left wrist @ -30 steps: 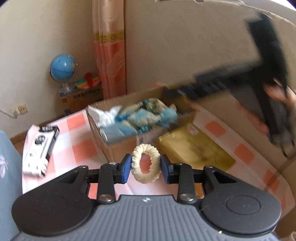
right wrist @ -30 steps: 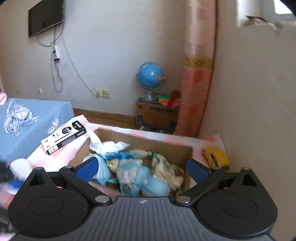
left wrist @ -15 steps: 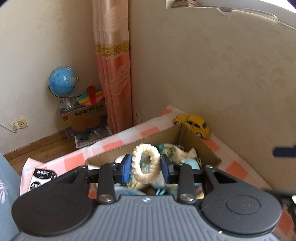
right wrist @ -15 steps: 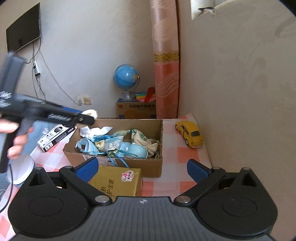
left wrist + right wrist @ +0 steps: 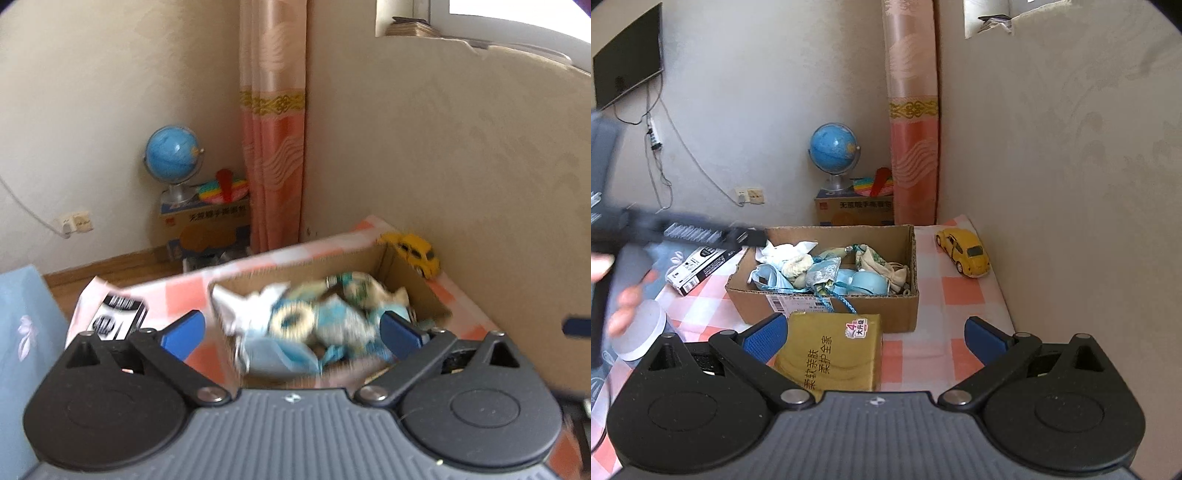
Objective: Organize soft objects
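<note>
My left fingers [image 5: 291, 334] spread wide above the cardboard box [image 5: 397, 260], the cream scrunchie [image 5: 291, 321] lying inside; my right fingers [image 5: 875, 338] gape empty, near the gold pack [image 5: 831, 354].

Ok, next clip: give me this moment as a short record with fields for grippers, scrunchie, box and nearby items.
left gripper: open, empty, over the box
right gripper: open, empty, short of the box, above the gold pack
scrunchie: cream ring lying in the box on the other soft things
box: open cardboard, holds blue and white fabric items
toy car: yellow, on the checked cloth to the right of the box
black carton: left of the box
</note>
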The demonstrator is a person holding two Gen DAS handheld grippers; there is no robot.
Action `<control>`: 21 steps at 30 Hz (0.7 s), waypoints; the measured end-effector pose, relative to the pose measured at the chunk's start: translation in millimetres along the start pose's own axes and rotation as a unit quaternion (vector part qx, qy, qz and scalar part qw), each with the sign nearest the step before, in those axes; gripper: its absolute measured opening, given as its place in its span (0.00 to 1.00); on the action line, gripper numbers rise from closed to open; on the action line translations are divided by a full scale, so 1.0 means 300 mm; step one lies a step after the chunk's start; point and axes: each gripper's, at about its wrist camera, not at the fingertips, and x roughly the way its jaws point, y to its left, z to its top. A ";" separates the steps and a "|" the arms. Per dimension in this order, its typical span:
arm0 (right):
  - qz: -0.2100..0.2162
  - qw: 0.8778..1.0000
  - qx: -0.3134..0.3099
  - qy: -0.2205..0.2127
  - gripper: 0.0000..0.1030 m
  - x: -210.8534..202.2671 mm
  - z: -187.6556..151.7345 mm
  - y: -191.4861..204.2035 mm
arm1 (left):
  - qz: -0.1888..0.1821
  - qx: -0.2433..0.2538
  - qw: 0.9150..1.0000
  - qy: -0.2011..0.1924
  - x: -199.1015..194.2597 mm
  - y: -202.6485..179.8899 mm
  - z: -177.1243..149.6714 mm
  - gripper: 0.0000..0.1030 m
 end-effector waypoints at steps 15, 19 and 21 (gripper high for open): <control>-0.070 0.996 0.029 0.048 1.00 -0.090 0.004 0.091 | 0.066 -0.017 0.997 0.037 -0.283 -0.099 -0.152 0.98; -0.075 0.995 0.036 0.049 1.00 -0.111 0.006 0.087 | 0.067 -0.018 0.997 0.032 -0.310 -0.106 -0.146 0.98; -0.078 0.995 0.037 0.048 1.00 -0.118 0.005 0.084 | 0.068 -0.017 0.997 0.031 -0.315 -0.118 -0.151 0.98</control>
